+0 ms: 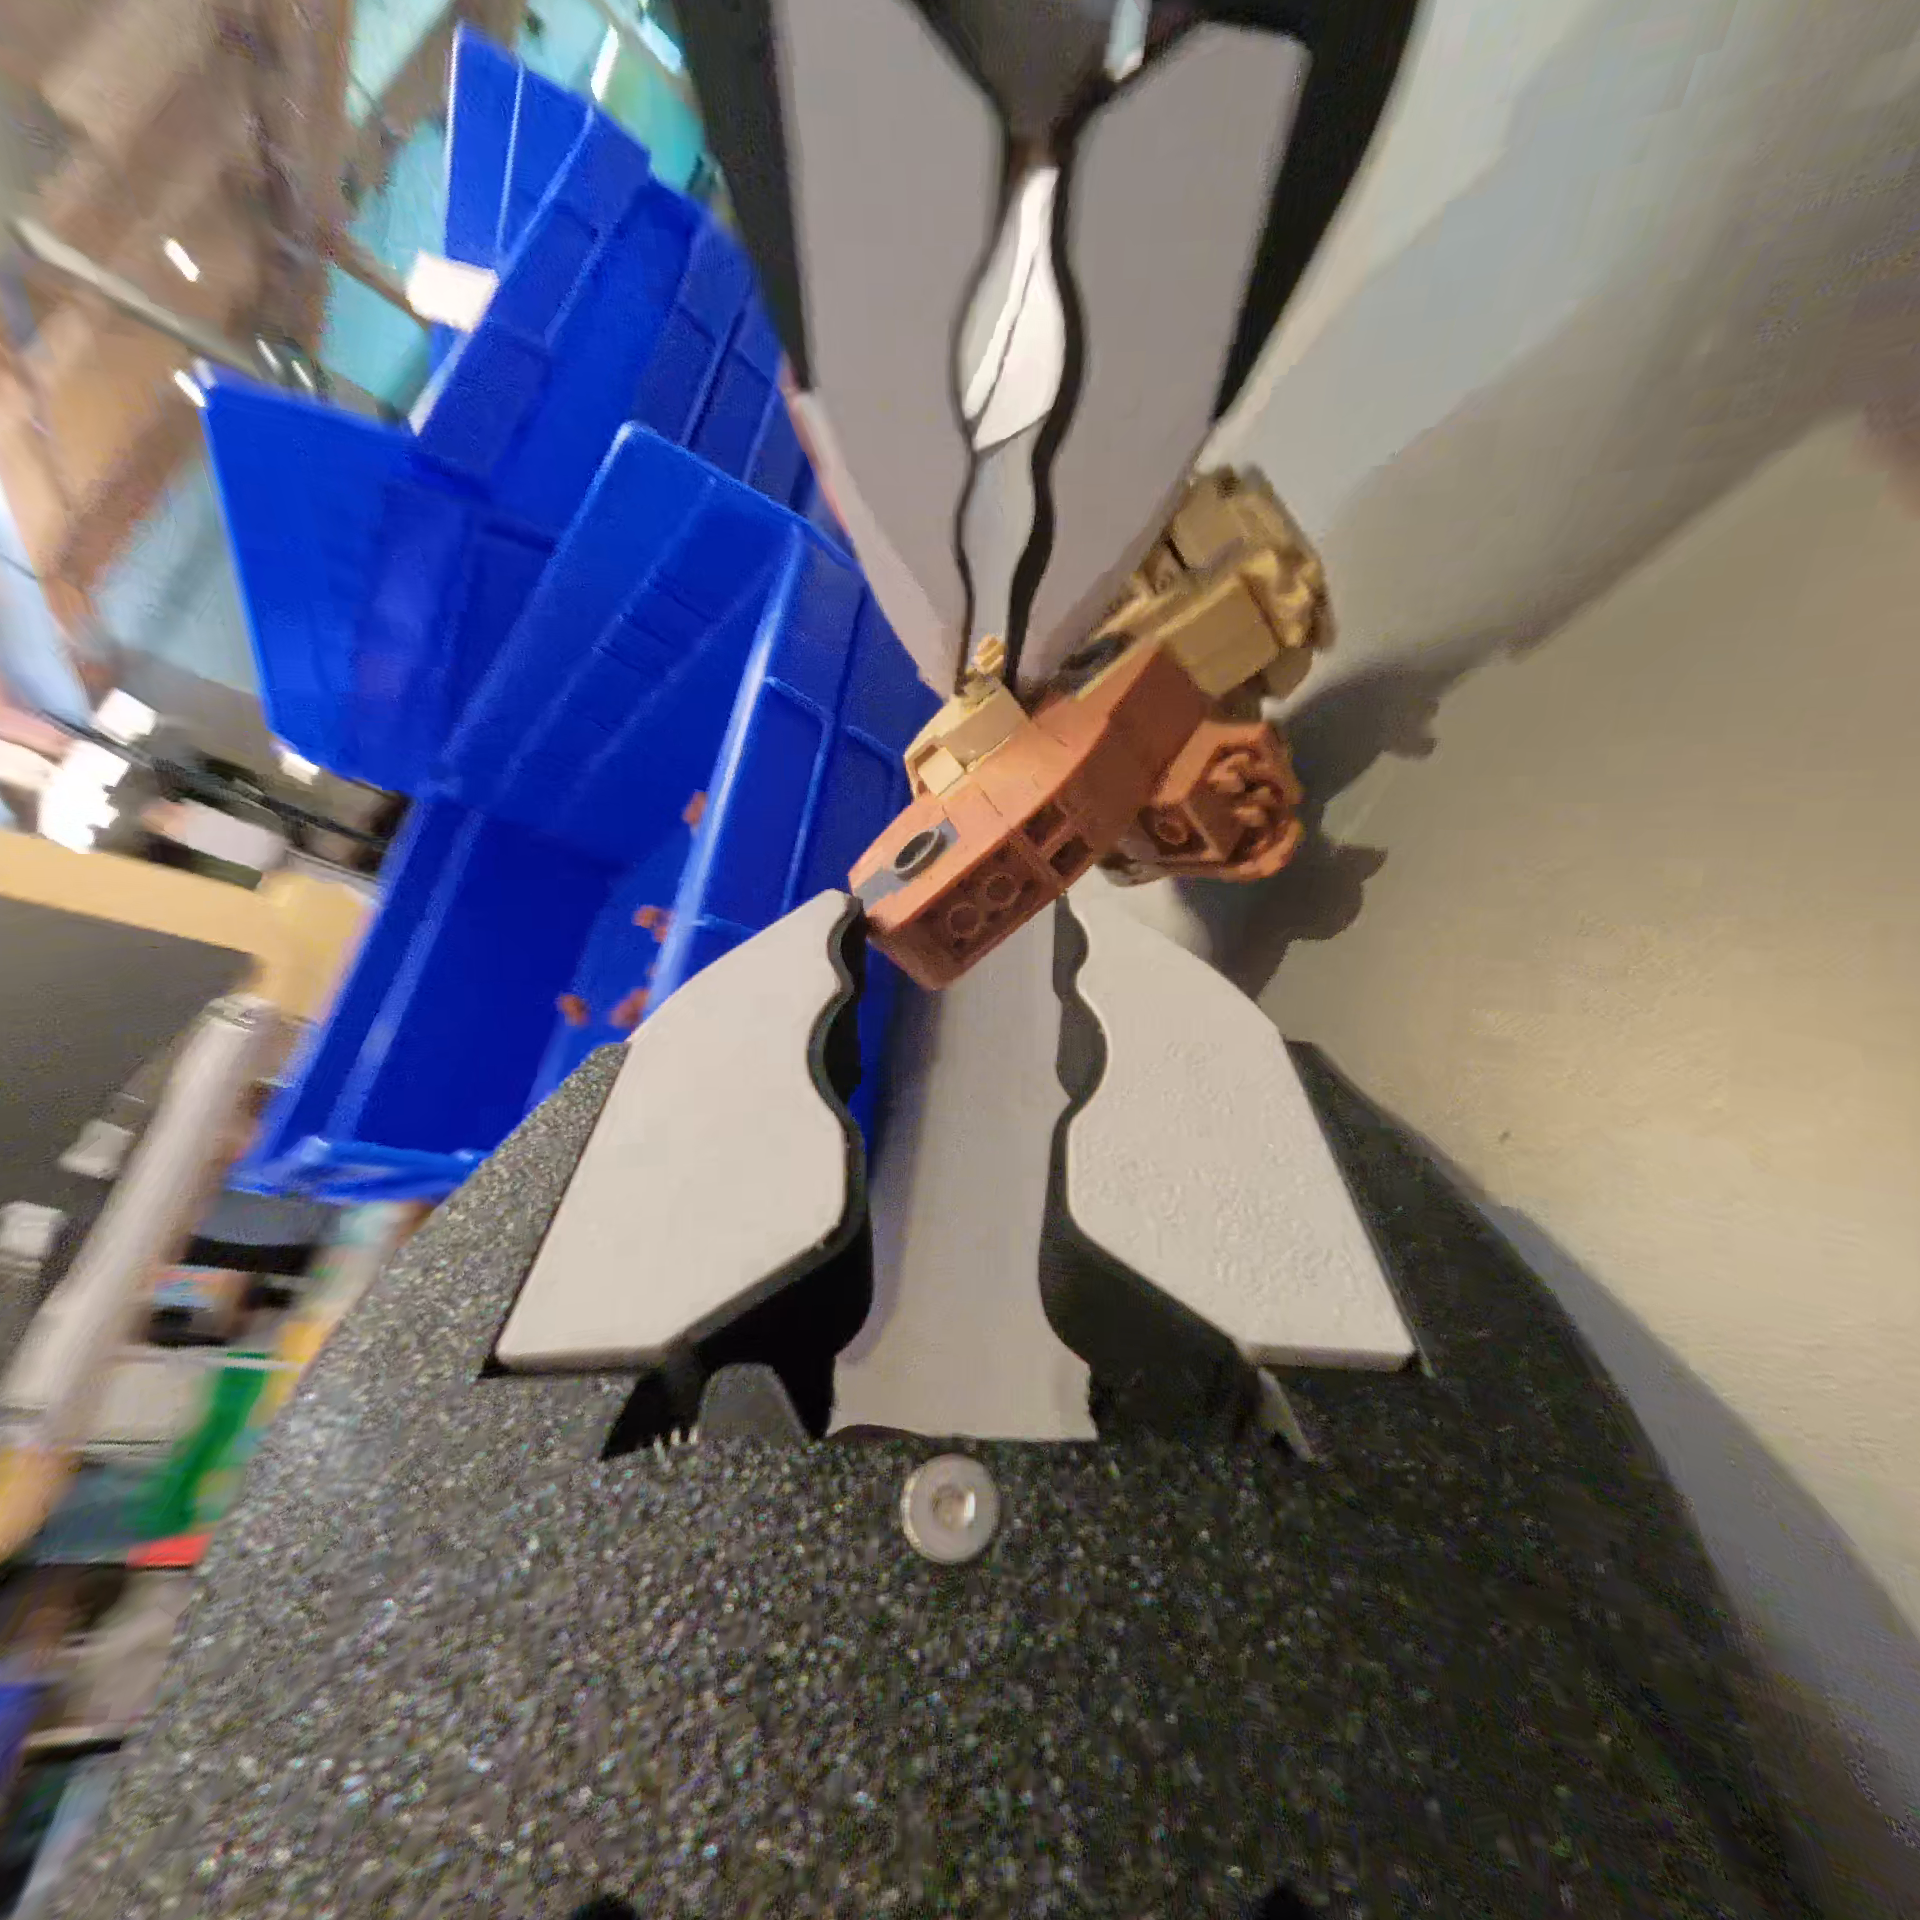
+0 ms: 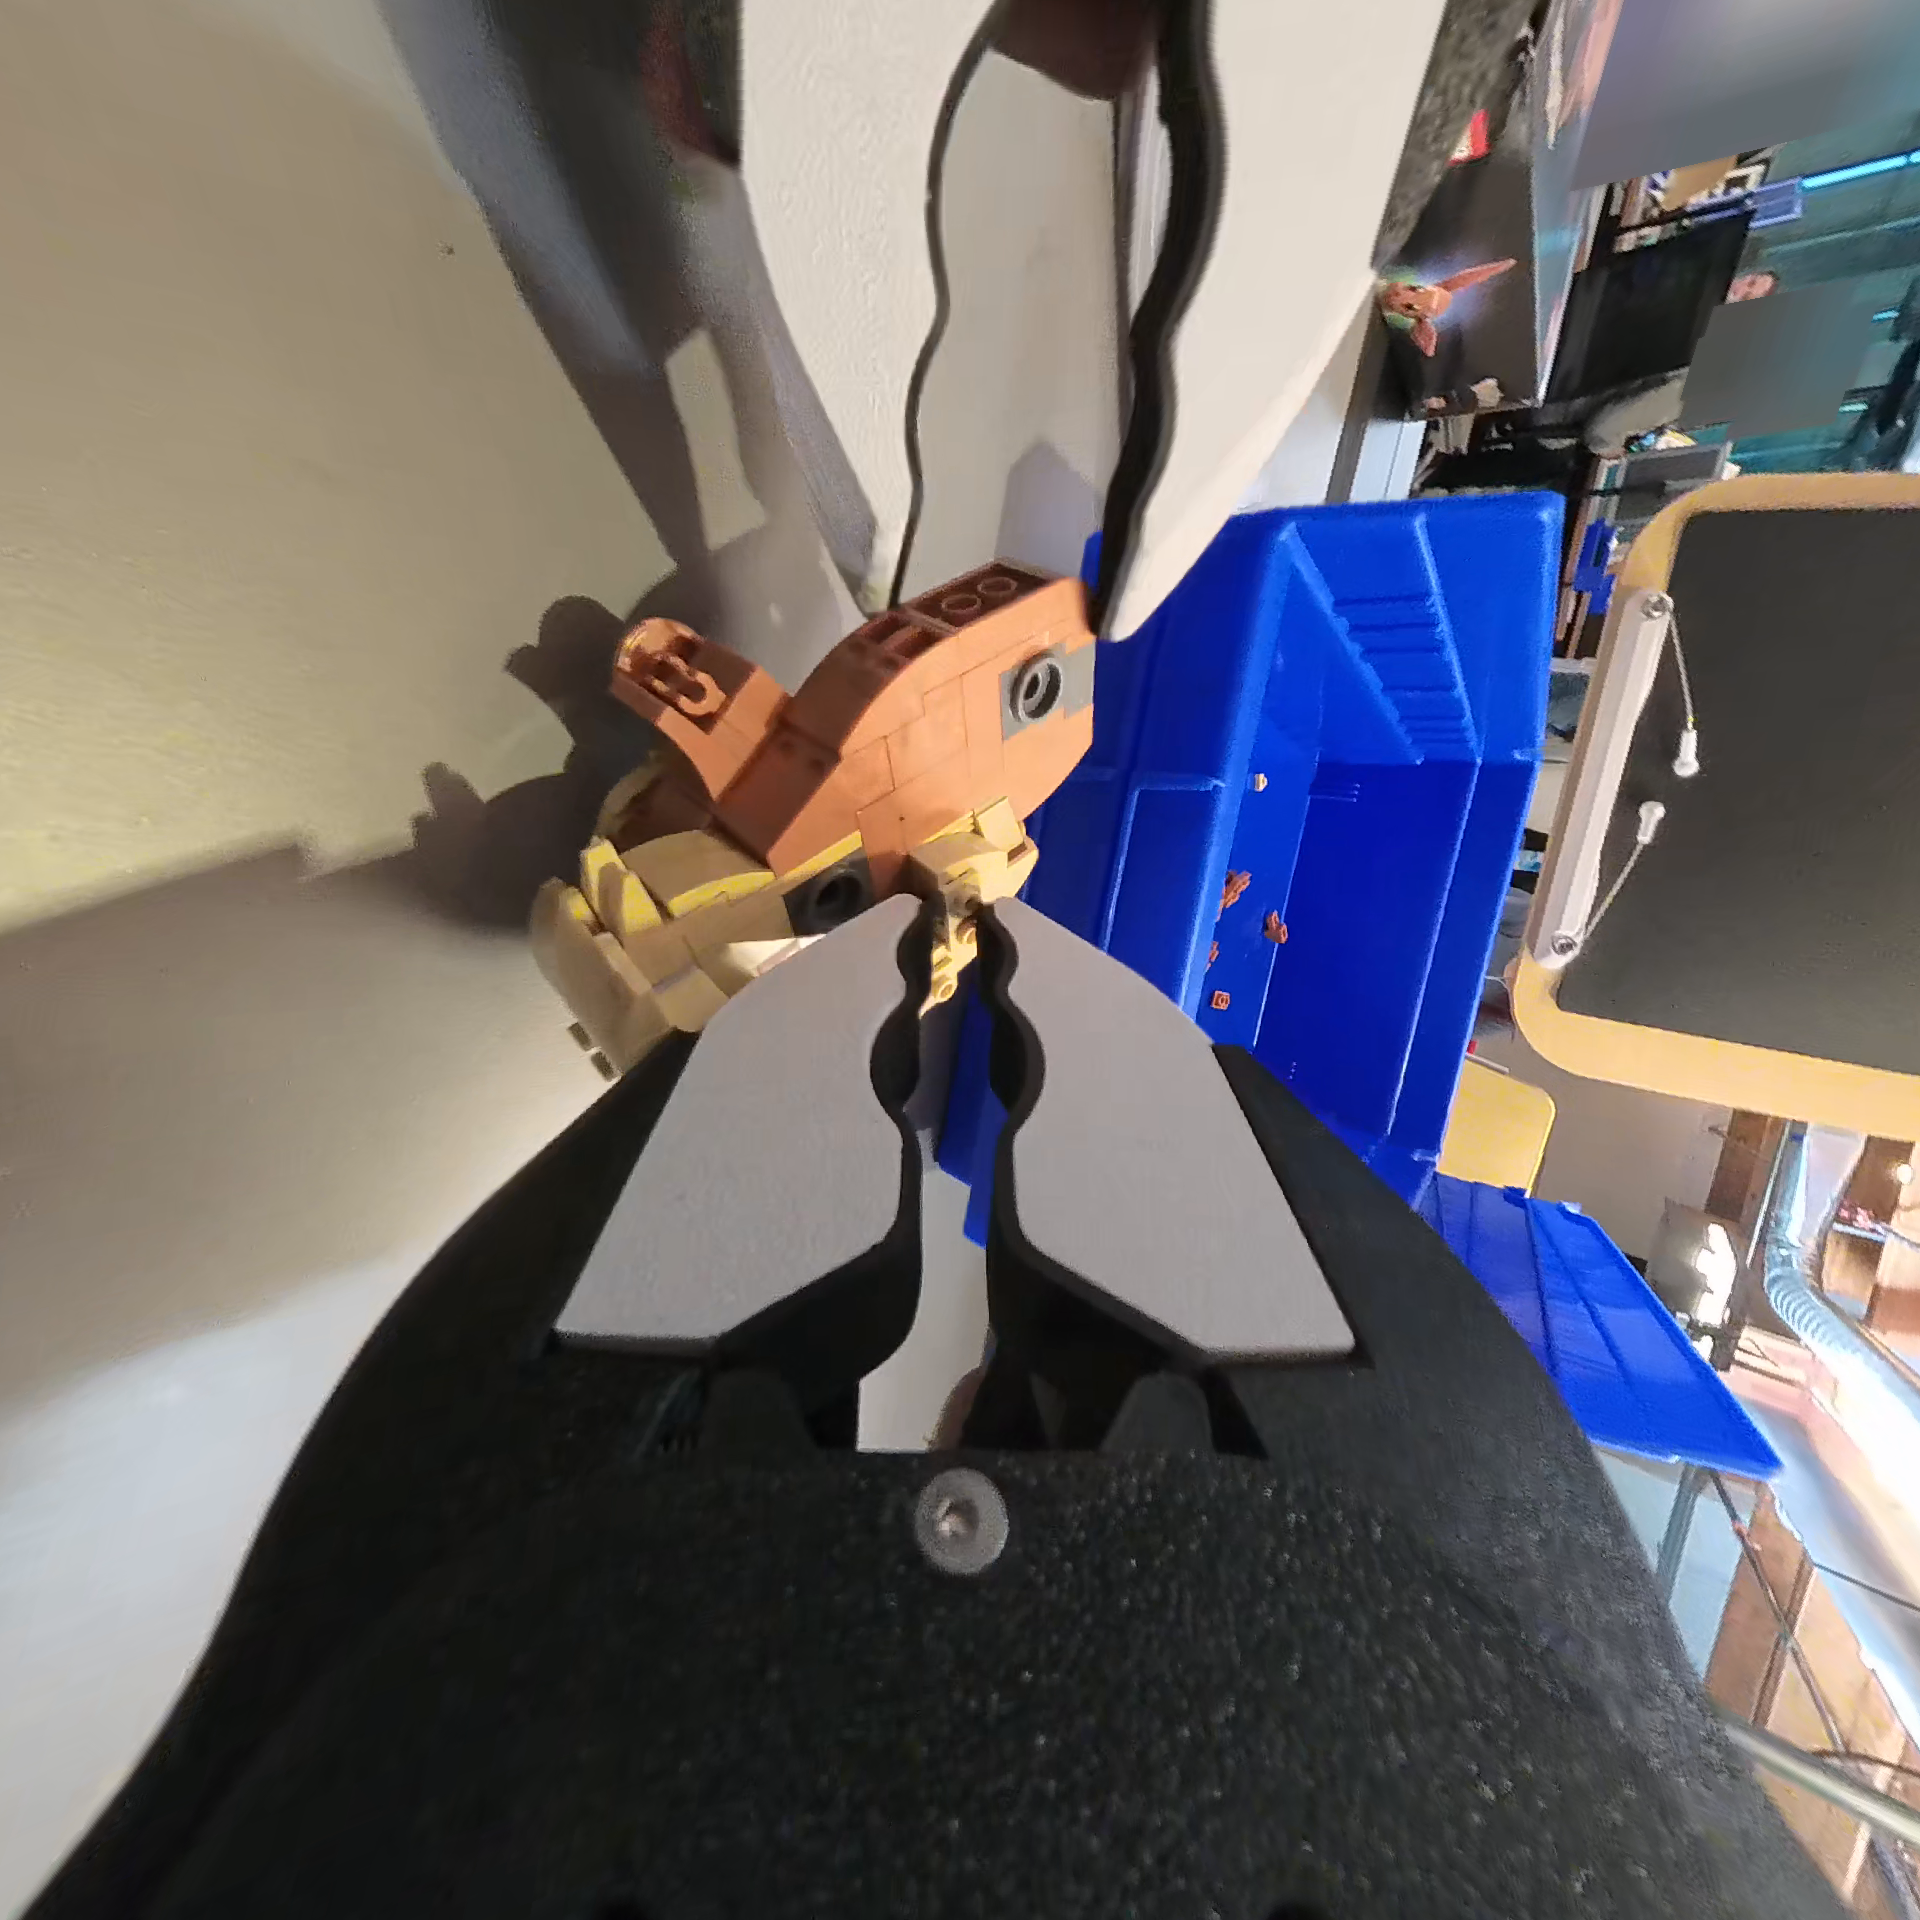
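Blue plastic bins [image 2: 1351, 831] stand stacked close behind the action, open fronts toward the cameras; a few small brown brick pieces [image 2: 1236, 888] lie scattered inside one. A pale worktop [image 1: 1662, 935] fills the other side of both views and carries the sharp shadow of the model. Farther off in the right wrist view are a black panel with a tan rim [image 2: 1766, 779] and a dark box bearing a picture [image 2: 1455, 301]. The room beyond is blurred.

A small brick-built model [image 1: 1081, 790], brown in its main body and tan at one end, hangs in the air between the two grippers, in front of the bins and above the worktop.

The right gripper [image 2: 951, 935] has its fingers [image 2: 810, 1039] drawn close together, pinching a thin tan stalk [image 2: 951, 940] that sticks out of the model's tan part; both fingertips press on it.

The left gripper [image 1: 956, 925] has its fingers [image 1: 727, 1091] spread apart. The model's brown end sits just past the tips; one brown corner touches the inner edge of one fingertip, while the other fingertip stands clear of it.

The model's long axis runs across the line between the two grippers, brown end toward the bins and rounded tan end toward the worktop.
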Demonstrator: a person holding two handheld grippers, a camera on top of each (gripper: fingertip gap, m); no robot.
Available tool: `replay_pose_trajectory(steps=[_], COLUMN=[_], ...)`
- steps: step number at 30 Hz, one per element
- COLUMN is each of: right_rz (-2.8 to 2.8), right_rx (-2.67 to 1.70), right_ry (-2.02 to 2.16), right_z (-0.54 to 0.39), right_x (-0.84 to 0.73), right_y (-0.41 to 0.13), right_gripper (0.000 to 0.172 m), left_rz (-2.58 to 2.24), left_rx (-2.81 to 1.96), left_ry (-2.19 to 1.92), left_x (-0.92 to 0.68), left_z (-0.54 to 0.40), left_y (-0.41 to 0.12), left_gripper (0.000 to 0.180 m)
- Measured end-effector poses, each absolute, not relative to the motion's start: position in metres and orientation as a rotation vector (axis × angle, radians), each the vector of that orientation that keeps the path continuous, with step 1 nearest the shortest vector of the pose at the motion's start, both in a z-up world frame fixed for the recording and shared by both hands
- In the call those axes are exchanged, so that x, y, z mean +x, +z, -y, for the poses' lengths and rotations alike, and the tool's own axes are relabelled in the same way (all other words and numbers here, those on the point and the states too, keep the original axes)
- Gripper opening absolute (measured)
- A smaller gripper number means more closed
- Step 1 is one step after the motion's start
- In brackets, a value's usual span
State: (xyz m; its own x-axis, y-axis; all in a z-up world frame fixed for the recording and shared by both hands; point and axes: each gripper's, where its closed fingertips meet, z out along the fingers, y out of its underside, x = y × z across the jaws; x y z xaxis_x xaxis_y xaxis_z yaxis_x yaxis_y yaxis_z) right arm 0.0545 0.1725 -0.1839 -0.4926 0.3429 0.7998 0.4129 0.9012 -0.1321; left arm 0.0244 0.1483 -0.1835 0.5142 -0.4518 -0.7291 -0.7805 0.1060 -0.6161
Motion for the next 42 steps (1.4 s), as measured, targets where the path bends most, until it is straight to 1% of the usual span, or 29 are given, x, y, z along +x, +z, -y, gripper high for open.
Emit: replay_pose_trajectory(steps=[2,6,8,13,21,25,29,33,36,39,42], right_rz=[2.104,2.046,2.025,1.995,1.98,1.953,1.921,1.888,1.955,2.006,2.012], right_rx=[-0.561,-0.579,-0.584,-0.58,-0.572,-0.591,-0.635,-0.742,-0.941,-1.102,-1.208], right_ry=[-0.094,-0.131,-0.145,-0.136,-0.12,-0.074,0.033,0.208,0.376,0.426,0.375], right_z=[-0.172,-0.175,-0.176,-0.174,-0.172,-0.171,-0.169,-0.171,-0.169,-0.171,-0.18], right_x=[0.054,0.052,0.053,0.052,0.048,0.045,0.051,0.07,0.088,0.101,0.1], right_y=[-0.183,-0.183,-0.182,-0.181,-0.18,-0.179,-0.17,-0.159,-0.178,-0.202,-0.22], right_gripper=[0.007,0.007,0.007,0.005,0.005,0.007,0.017,0.02,0.03,0.042,0.044], left_rz=[-1.013,-0.755,-0.673,-0.612,-0.611,-0.677,-0.888,-1.134,-1.197,-1.253,-1.291], left_rx=[-1.628,-1.755,-1.812,-1.904,-1.933,-1.916,-1.825,-1.612,-1.558,-1.526,-1.476], left_ry=[0.16,-0.243,-0.349,-0.425,-0.45,-0.307,0.014,0.33,0.468,0.594,0.703], left_x=[0.025,0.023,0.017,0.013,0.015,0.008,-0.001,-0.002,-0.002,-0.002,-0.001], left_z=[-0.146,-0.143,-0.144,-0.145,-0.143,-0.145,-0.145,-0.142,-0.144,-0.148,-0.153], left_y=[-0.182,-0.171,-0.172,-0.185,-0.189,-0.189,-0.188,-0.183,-0.187,-0.192,-0.194], left_gripper=[0.04,0.036,0.036,0.036,0.036,0.038,0.042,0.042,0.042,0.043,0.043])
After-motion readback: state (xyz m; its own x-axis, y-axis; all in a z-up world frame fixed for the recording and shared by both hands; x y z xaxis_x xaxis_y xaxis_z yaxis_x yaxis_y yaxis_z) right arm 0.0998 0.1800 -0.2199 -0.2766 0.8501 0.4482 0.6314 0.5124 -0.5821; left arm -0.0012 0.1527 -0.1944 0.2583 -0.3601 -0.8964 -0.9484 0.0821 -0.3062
